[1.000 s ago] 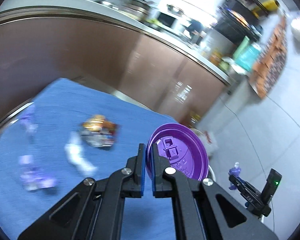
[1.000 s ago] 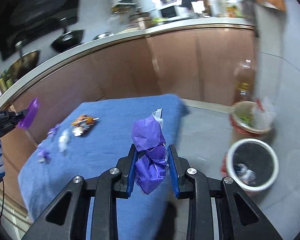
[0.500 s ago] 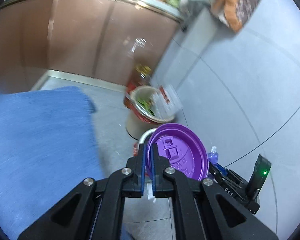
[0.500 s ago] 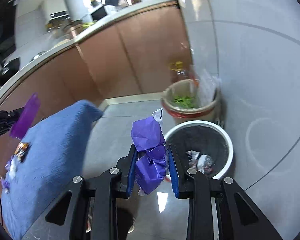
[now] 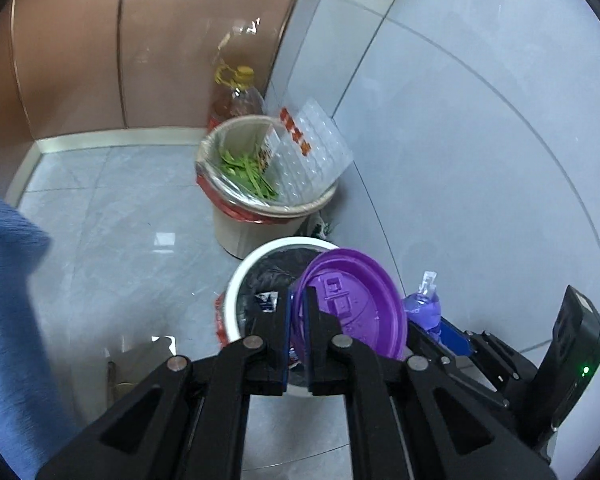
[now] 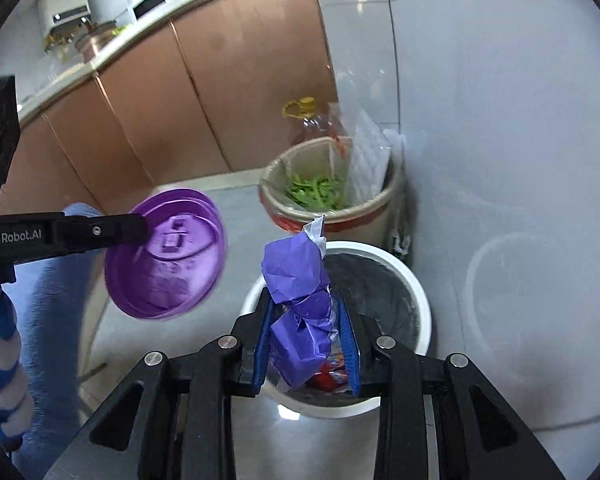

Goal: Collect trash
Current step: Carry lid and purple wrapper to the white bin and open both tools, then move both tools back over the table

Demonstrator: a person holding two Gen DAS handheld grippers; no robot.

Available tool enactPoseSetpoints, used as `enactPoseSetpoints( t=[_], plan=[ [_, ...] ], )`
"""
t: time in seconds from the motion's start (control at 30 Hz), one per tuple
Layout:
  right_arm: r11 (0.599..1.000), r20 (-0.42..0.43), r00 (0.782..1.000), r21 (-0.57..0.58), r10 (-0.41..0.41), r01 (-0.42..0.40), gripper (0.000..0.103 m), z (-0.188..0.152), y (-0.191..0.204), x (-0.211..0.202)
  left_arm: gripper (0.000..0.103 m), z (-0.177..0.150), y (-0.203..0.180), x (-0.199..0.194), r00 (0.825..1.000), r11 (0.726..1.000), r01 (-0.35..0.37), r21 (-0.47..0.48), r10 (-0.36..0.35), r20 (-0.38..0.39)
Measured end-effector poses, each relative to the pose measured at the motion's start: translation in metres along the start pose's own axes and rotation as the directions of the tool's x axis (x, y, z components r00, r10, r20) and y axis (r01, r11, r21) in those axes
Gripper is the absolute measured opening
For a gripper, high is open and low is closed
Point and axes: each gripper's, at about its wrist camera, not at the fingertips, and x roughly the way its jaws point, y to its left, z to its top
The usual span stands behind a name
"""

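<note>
- Left gripper [image 5: 298,304], black with blue pads, lower centre of the left wrist view; jaws pressed together on the rim of a round purple plastic cup lid [image 5: 354,308]; the lid stands on edge over the near right rim of the white bin.
- Right gripper [image 6: 306,320], lower centre of the right wrist view; jaws pinching a crumpled purple wrapper [image 6: 296,296]; jaws have just been opening slightly, wrapper between them, above the white bin's mouth.
- White round bin with black liner [image 6: 418,296], centre of frame; scraps of litter inside.
- Beige bin with red liner [image 5: 236,236], behind the white one, touching or just beside it; green vegetable scraps and a clear plastic tray [image 5: 314,156] within.
- Oil bottle with yellow cap [image 5: 236,96], upper centre, against brown cabinets.
- Blue cloth [image 5: 4,300], left edge.
</note>
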Motion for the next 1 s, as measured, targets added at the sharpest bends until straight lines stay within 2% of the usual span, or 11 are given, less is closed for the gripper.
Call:
enactPoseSetpoints(
  t=[0.1,0.13,0.2,0.27,0.43,0.5,0.6,0.73,0.93,1.0],
  plan=[
    [0.999,-0.034,0.999,-0.004,-0.042,0.041,0.039,0.003,-0.006,0.017,0.008,0.0,0.0,0.026,0.999,0.999,0.025,-0.031,-0.026,-0.038],
    [0.999,-0.039,0.998,-0.005,-0.052,0.052,0.043,0.004,-0.007,0.02,0.011,-0.001,0.001,0.03,0.999,0.999,0.021,-0.036,-0.023,-0.044],
    [0.997,-0.051,0.996,-0.006,-0.075,0.075,0.045,0.004,-0.008,0.026,0.018,-0.003,0.004,0.037,0.998,0.998,0.03,-0.05,-0.033,-0.054],
    [0.997,-0.058,0.995,-0.008,-0.079,0.078,0.05,0.003,-0.008,0.027,0.026,-0.006,0.006,0.036,0.998,0.997,0.041,-0.064,-0.045,-0.048],
    [0.997,-0.052,0.995,-0.022,-0.081,0.08,0.055,0.0,0.0,0.019,0.03,-0.013,0.013,0.011,0.999,0.998,0.029,-0.058,-0.029,-0.012],
    [0.997,-0.043,0.996,-0.022,-0.073,0.073,0.057,-0.001,0.004,0.013,0.031,-0.018,0.014,-0.006,1.0,0.998,0.017,-0.055,-0.016,0.009],
    [0.998,-0.025,0.998,-0.018,-0.059,0.059,0.06,-0.001,0.012,-0.001,0.041,-0.025,0.014,-0.033,0.999,0.999,-0.011,-0.048,0.013,0.045],
    [0.999,0.015,0.999,-0.017,-0.049,0.049,0.068,-0.002,0.028,-0.032,0.042,-0.038,0.014,-0.079,0.993,0.998,-0.022,-0.051,0.028,0.117],
    [0.999,0.088,0.996,-0.03,-0.03,0.033,0.087,-0.007,0.057,-0.083,0.042,-0.067,0.007,-0.157,0.959,0.998,-0.059,-0.031,0.065,0.277],
    [0.999,0.11,0.994,-0.039,-0.027,0.032,0.089,-0.009,0.067,-0.099,0.042,-0.079,0.004,-0.181,0.945,0.997,-0.076,-0.026,0.08,0.318]
  ],
)
